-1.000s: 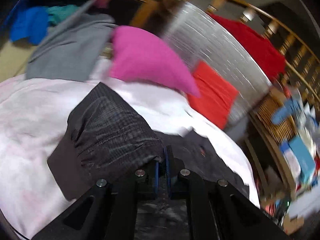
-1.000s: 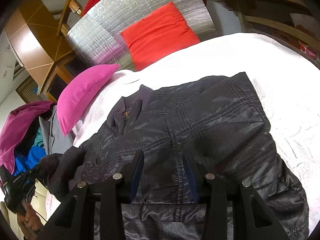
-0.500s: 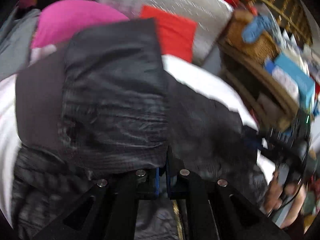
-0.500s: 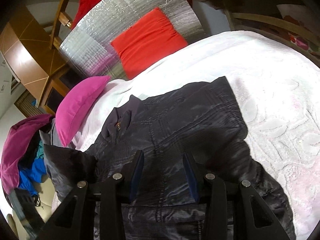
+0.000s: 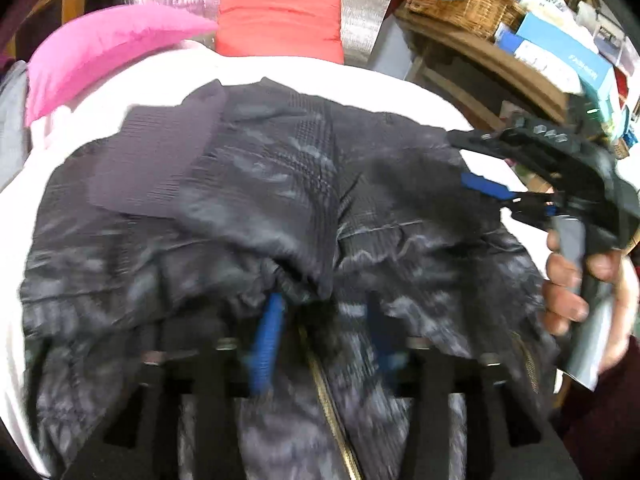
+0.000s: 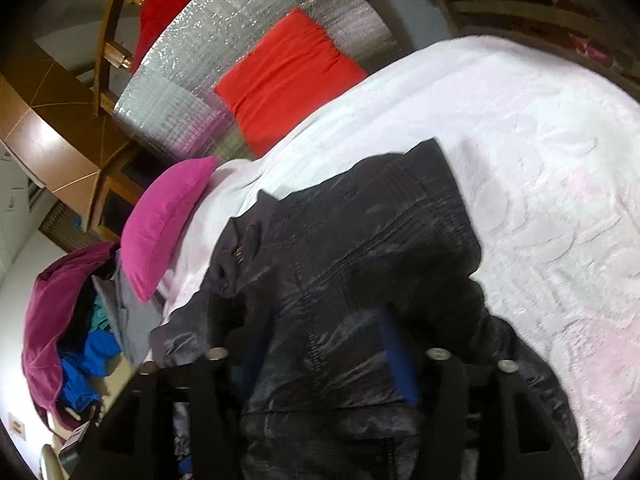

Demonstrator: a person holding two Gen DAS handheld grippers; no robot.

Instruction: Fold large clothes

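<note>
Clearly soft and slippery, the dark jacket lies spread on the white bed, one sleeve folded across its front. Both claws are opening: the left claw spreads over the zip with fabric loose between its fingers, the right claw likewise over the near hem. Bulky but light, I judge; best pinched at a seam or ribbed cuff.

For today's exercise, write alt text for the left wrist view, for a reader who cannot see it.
A dark jacket lies on a white bedspread, one sleeve folded across it. The left gripper is opening just above it; a hand holds the right gripper at right.
</note>
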